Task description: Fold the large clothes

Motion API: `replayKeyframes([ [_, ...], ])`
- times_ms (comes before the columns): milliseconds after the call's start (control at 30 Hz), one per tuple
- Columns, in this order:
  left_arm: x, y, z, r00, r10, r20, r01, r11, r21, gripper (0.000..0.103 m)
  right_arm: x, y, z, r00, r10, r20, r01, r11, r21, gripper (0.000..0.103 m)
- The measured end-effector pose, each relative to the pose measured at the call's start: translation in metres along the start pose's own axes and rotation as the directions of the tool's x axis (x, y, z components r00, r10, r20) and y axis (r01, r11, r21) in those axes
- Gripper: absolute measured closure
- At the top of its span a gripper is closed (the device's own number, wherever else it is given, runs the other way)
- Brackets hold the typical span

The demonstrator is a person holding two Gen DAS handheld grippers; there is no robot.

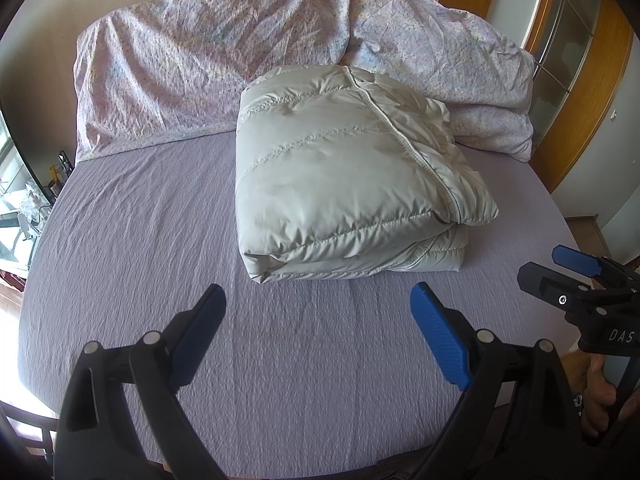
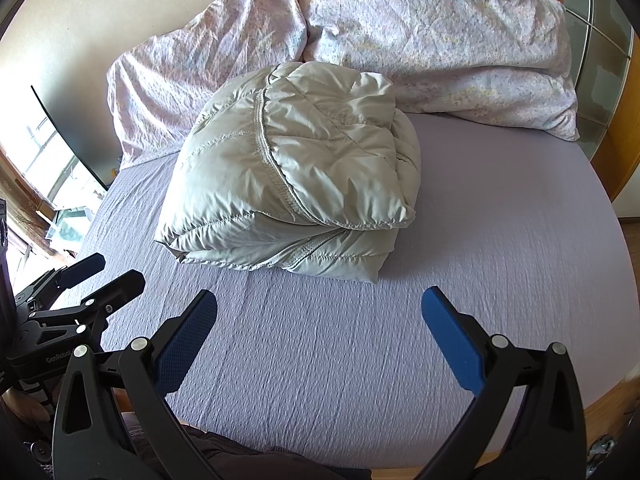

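A pale grey-beige puffer jacket [image 1: 344, 176] [image 2: 292, 168] lies folded into a thick bundle in the middle of the lilac bed sheet [image 1: 140, 240] [image 2: 500, 248]. My left gripper [image 1: 318, 294] hovers open above the sheet, just short of the bundle's near edge, with nothing between its blue pads [image 1: 440, 340]. My right gripper [image 2: 320, 300] is likewise open and empty, near the bundle's front. Each gripper shows in the other's view: the right gripper [image 1: 560, 270] at the right edge, the left gripper [image 2: 100, 276] at the left edge.
A crumpled floral duvet [image 1: 224, 64] [image 2: 420, 32] is heaped along the head of the bed behind the jacket. A wooden door frame [image 1: 576, 100] stands at the right. A window and cluttered shelf [image 1: 32, 200] sit left. A hand [image 1: 600, 396] holds the right gripper's handle.
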State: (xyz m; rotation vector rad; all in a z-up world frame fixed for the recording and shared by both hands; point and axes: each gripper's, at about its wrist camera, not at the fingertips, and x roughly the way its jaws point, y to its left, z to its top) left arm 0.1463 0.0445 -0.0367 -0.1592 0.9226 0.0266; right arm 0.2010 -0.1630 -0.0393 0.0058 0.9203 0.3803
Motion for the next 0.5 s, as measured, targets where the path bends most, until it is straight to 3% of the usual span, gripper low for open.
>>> replayKeyframes([
  [500,0.0043,0.0013,0.0022,1.000,-0.001,-0.008,0.001,1.000,0.000,0.010,0.0006,-0.0010,0.0008,1.000,0.001,0.000,-0.001,1.000,0.002,0.001],
])
